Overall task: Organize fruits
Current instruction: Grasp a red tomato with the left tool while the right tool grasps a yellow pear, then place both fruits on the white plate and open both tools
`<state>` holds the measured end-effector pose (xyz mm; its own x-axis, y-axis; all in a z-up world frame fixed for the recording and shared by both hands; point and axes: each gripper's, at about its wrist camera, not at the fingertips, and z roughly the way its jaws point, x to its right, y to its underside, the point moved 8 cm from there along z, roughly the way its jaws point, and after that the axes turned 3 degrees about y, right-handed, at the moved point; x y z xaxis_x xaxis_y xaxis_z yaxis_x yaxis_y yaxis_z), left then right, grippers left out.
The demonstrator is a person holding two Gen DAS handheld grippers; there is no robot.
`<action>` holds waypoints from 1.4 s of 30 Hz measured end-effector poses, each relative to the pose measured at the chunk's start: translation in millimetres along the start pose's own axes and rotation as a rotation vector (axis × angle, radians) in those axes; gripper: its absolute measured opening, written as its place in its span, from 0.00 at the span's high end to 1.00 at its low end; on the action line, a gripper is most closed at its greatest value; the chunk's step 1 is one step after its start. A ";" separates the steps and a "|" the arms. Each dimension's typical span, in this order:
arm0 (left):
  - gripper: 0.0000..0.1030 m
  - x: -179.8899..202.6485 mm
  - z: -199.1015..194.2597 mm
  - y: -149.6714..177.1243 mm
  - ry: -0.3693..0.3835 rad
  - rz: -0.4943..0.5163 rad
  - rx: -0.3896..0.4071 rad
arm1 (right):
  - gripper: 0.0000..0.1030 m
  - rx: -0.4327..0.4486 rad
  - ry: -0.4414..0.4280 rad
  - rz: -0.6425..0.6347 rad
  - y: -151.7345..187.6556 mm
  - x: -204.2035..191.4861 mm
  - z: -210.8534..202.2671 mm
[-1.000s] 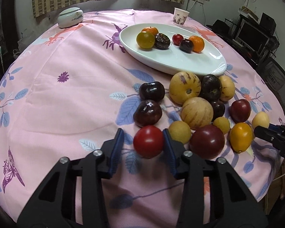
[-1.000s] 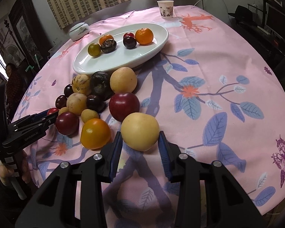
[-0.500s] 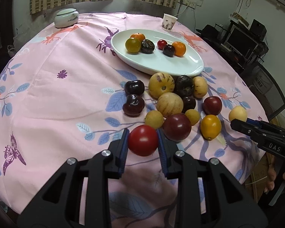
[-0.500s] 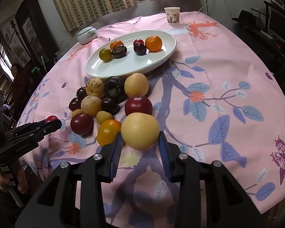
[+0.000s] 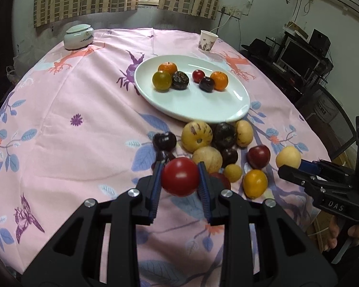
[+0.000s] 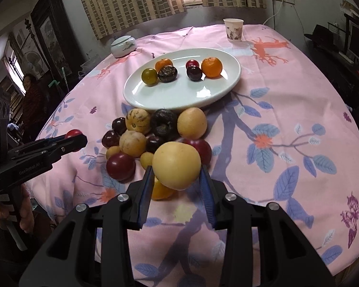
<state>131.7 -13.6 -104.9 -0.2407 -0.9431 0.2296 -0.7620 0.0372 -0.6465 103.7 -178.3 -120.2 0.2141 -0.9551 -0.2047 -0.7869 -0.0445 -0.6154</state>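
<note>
I am holding a red tomato in the left gripper, its two blue-padded fingers pressing on either side of the fruit, which is hanging clear above the pink floral tablecloth. In the right gripper I am gripping a pale yellow fruit, clamped the same way between both pads and lifted off the cloth. From the right wrist view I am seeing the left gripper out at the left edge with the red tomato showing at its tip. Below and ahead of both tools, the loose pile of fruit is lying on the cloth just in front of the white oval plate: two striped yellow melons, a dark wrinkled fruit, a tan pear-like fruit, several dark plums, a red plum, a small yellow fruit and an orange-yellow tomato. The plate is carrying six pieces toward its far half: two oranges, a green-yellow fruit, a dark wrinkled one, a small red one and a dark plum, set in two groups of three with bare plate nearer me. Farther back a paper cup and a lidded ceramic jar are standing on the cloth, well apart from the plate.
</note>
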 end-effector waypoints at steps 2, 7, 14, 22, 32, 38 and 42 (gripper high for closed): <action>0.72 -2.8 5.8 -25.2 -0.009 0.009 0.008 | 0.62 0.015 -0.007 -0.042 -19.6 -8.2 2.2; 0.71 -8.0 34.0 -102.1 -0.026 0.031 0.016 | 0.62 0.024 0.014 -0.112 -78.8 -15.4 27.0; 0.71 -11.8 113.1 -173.8 -0.028 0.008 -0.055 | 0.63 -0.006 0.076 -0.142 -150.8 -2.4 91.9; 0.71 1.3 183.8 -202.8 -0.021 0.002 -0.126 | 0.63 -0.039 0.126 -0.160 -200.6 32.4 147.8; 0.47 -0.5 184.0 -214.5 -0.036 -0.004 -0.093 | 0.40 -0.057 0.129 -0.152 -199.0 40.7 157.6; 0.44 3.5 119.1 -197.2 0.006 -0.009 -0.024 | 0.39 -0.014 0.109 -0.164 -184.2 30.7 115.3; 0.37 8.8 70.9 -159.0 0.000 0.040 0.012 | 0.39 -0.030 0.102 -0.163 -151.7 23.7 78.7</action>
<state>293.4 -51.2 -51.7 -0.2709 -0.9410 0.2028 -0.7442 0.0711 -0.6642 273.7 -171.2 -91.6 0.2816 -0.9592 -0.0249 -0.7636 -0.2083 -0.6112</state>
